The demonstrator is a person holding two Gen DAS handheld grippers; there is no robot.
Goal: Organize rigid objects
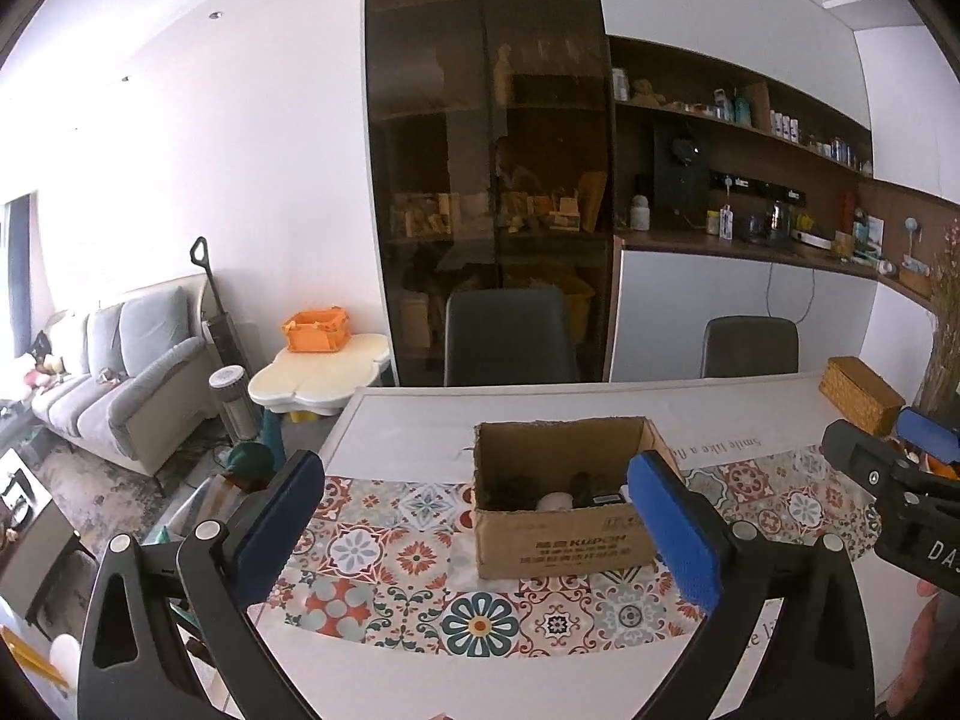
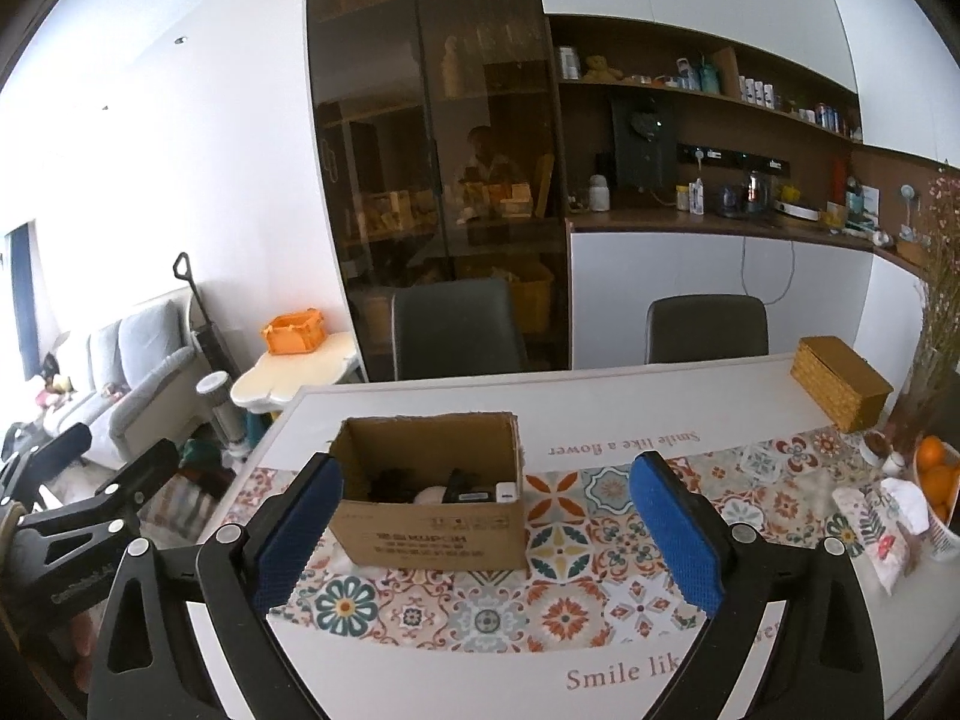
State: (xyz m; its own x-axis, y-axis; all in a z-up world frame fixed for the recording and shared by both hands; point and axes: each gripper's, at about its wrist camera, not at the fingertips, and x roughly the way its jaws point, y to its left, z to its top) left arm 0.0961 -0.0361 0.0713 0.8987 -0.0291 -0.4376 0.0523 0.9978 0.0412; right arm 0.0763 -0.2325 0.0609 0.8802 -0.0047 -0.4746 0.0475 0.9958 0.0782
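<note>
Ahead, cardboard box (image 1: 558, 516) beyond left tool (image 1: 480, 522), right tool (image 2: 486, 528), both spread, empty

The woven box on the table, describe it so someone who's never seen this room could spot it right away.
Start at the dining table with the patterned tile runner. Behind the bowl of oranges, at the table's far right corner, sits the woven box. It is a closed, golden-tan wicker box, unlike the plain open cardboard box in the middle of the runner.

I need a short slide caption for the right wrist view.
Open right gripper hovers before a cardboard box of small items on the patterned table.
</note>
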